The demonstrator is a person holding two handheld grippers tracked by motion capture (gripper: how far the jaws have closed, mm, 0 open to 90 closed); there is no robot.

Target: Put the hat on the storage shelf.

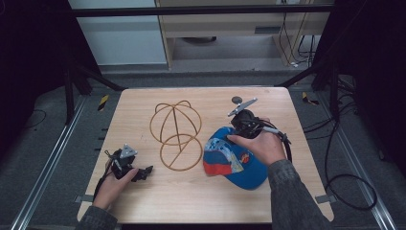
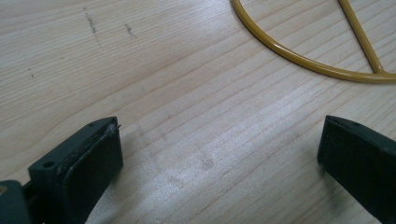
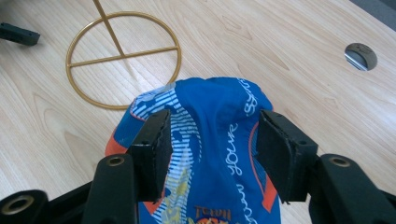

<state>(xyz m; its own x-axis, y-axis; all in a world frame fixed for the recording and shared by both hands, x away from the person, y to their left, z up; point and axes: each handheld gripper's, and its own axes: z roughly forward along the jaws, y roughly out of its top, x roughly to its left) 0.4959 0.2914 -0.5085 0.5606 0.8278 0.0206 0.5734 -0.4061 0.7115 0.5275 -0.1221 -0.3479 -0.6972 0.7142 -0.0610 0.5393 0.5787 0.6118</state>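
The blue cap (image 1: 237,160) lies right of centre in the high view, beside the gold wire stand (image 1: 175,135). The right gripper (image 3: 212,140) straddles its crown, jaws spread. At lower left, the left gripper (image 1: 143,172) rests on the table (image 1: 191,196), jaws wide apart.

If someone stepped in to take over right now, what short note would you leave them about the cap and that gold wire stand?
Right gripper: jaws straddle the blue cap, pads either side of the fabric, not closed on it.
Left gripper: open, holding nothing, low over the table near the stand's ring.
Gold wire stand: mid-table, left of the cap, bare.
Done: right gripper lined up on the cap.
Left: likely grip the cap and set it on the stand.
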